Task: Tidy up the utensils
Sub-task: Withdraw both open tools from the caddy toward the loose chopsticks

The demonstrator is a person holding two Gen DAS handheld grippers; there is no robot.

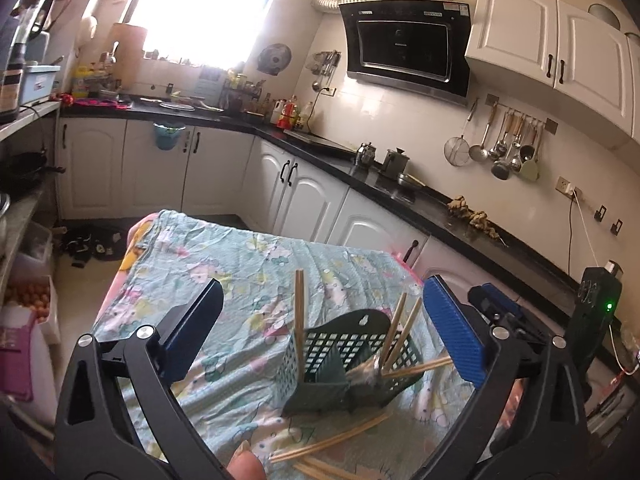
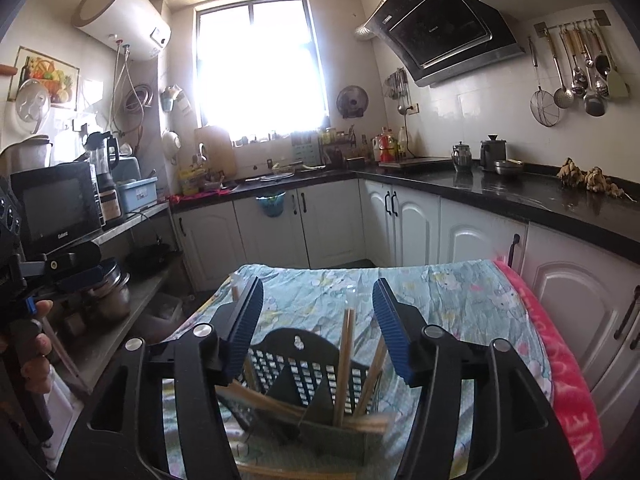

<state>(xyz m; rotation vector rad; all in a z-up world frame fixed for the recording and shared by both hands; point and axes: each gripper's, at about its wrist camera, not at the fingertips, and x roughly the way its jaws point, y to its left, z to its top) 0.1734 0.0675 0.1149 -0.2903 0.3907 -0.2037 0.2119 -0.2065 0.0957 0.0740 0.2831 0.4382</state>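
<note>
Dark green mesh utensil holder [image 1: 352,364] stands upright, wooden chopsticks [image 1: 299,320] leaning inside

Left gripper [image 1: 322,320] jaws spread wide, right gripper [image 2: 318,328] likewise parted

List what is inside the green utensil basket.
The green basket holds several wooden chopsticks standing or leaning in its compartments. Its solid lower front hides their bottoms. More chopsticks lie outside on the cloth.

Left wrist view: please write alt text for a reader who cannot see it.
An open left gripper hovers over a dark green holder with chopsticks standing in it, on a floral cloth. More chopsticks lie loose on the cloth in front; behind is a kitchen.
</note>
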